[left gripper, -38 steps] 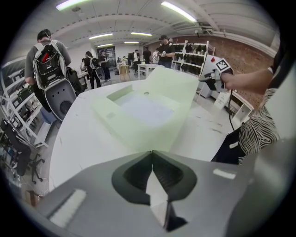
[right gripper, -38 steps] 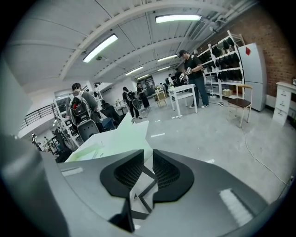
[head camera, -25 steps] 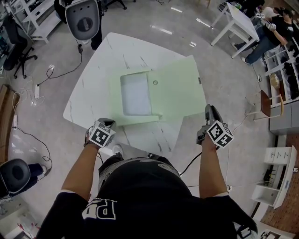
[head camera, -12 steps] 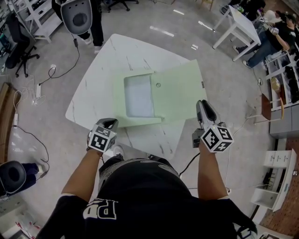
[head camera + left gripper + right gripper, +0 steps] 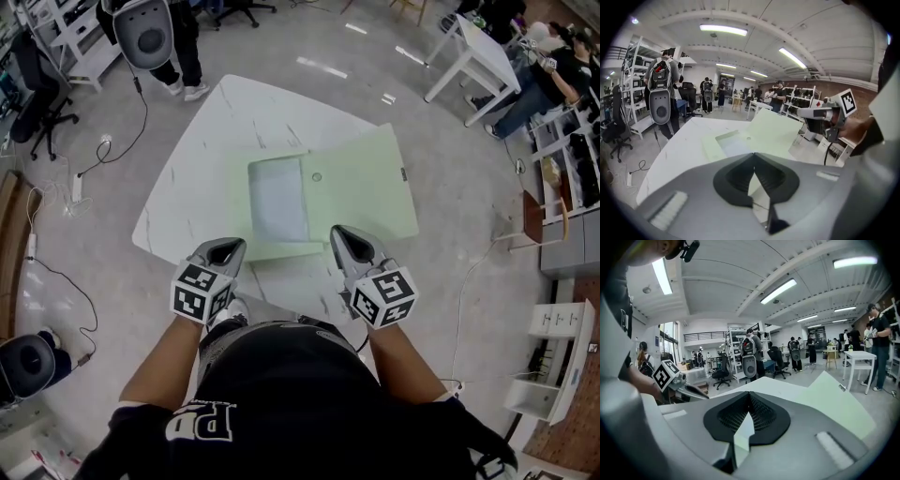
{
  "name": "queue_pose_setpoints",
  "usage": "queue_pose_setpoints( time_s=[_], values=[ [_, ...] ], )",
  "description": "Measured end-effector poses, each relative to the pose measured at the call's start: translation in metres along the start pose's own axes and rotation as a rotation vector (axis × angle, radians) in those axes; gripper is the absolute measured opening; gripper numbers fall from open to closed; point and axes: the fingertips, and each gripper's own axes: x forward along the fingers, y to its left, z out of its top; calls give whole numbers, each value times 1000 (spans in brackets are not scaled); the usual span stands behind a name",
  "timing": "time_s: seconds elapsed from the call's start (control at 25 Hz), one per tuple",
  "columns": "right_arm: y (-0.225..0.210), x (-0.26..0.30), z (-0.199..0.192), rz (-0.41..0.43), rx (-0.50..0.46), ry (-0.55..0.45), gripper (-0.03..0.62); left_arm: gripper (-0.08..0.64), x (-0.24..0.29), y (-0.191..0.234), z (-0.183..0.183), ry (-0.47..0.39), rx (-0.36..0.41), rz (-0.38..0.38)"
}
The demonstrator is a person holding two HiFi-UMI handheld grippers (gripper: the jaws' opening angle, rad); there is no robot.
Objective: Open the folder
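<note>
On marbled table [image 5: 202, 155] — flat green folder [image 5: 361, 192]

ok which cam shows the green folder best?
Head view: the whole open folder shows from above, both flaps in frame. The left gripper view catches it at a low angle, near edge blocked by the jaws; the right gripper view shows only the right flap.

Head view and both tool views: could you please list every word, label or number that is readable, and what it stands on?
None reads clearly.
Black shirt: large white letters, partly hidden, unreadable.
Green folder: small dark tag at its right edge, too small to read.
Left tool and right tool cubes: square markers only, no letters.
</note>
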Motion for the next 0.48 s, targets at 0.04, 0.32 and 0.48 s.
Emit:
queue_pose_setpoints(
  time_s=[0.04, 0.32, 0.48],
  values=[
    [7, 2, -2, 16, -7, 6, 0, 58, -2, -3, 4, -8, 2, -1],
    [27, 10, -21, 53, -44, 61, 0, 58, -16, -17, 27, -58, 20, -16],
    [26, 9, -35, 34, -21, 88, 0, 58, -23, -18, 24, -61, 48, -14]
  ],
)
